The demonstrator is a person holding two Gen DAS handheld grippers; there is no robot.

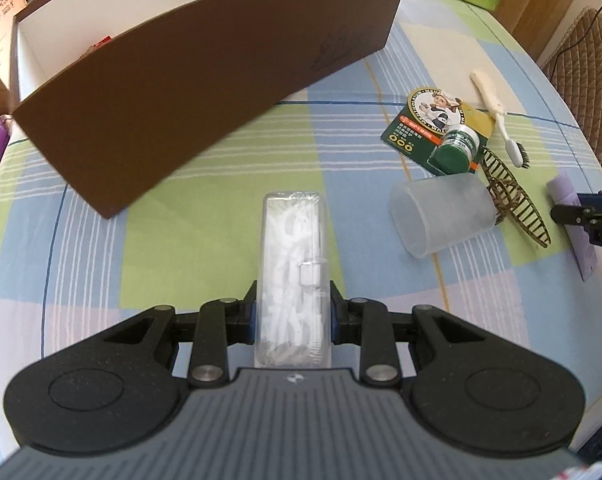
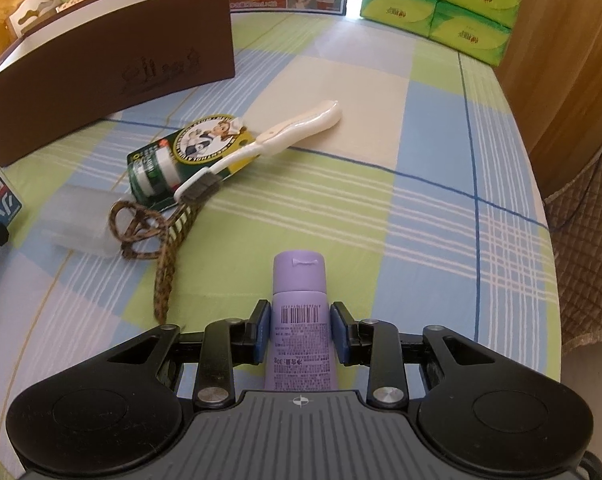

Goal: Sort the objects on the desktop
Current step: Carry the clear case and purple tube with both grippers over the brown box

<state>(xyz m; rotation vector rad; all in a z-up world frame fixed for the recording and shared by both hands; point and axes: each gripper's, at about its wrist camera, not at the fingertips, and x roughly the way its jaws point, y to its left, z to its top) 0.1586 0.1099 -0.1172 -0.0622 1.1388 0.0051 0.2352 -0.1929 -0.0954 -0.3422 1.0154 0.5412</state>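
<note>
Two grips are loaded: the left gripper (image 1: pixel 293 316) clamps a clear plastic case (image 1: pixel 292 272), the right gripper (image 2: pixel 300 332) pinches a purple tube (image 2: pixel 299 320). With the brown box (image 1: pixel 205 92) ahead of the left tongs, lift clear of its near wall before releasing inside.

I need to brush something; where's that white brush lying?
In the right wrist view the white brush lies left of centre, its bristles over the green ointment card.
</note>
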